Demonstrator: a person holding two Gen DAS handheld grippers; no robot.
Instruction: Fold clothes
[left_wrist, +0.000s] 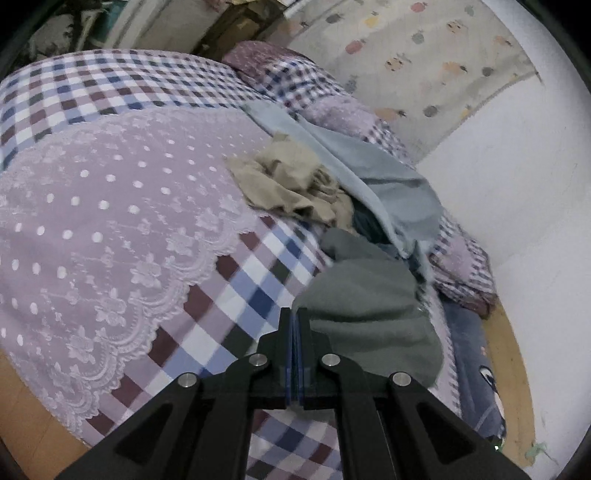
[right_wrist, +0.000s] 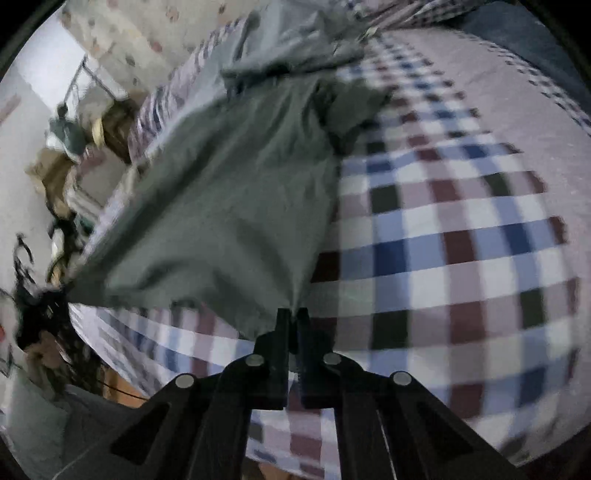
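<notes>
well, our right gripper (right_wrist: 293, 314) has its jaws pinched together on a corner of the grey-green garment (right_wrist: 229, 206), and the cloth stretches up and away from the fingertips in a taut sheet, hanging over the checked bedspread (right_wrist: 443, 240). its far end bunches near the top of the right wrist view, touching a pale blue garment (right_wrist: 291, 33). that view is blurred, so we cannot tell finer detail of the cloth.

our left gripper (left_wrist: 294, 314) shows its two blue pads pressed flat together with nothing visibly caught between them; its tips sit just at the near edge of the same grey-green garment (left_wrist: 365, 295), which lies heaped on the bed to the right of the fingers. we cannot tell whether the tips touch it.

beyond that heap lies a pile: a crumpled beige garment (left_wrist: 291, 184), the pale blue garment (left_wrist: 380, 177) draped over it, and something dark blue (left_wrist: 365, 221) tucked beneath. to the left spreads a lilac dotted lace panel (left_wrist: 110, 221) on the checked bedspread (left_wrist: 240, 280). a white wall (left_wrist: 517, 203) stands behind the pile.
</notes>
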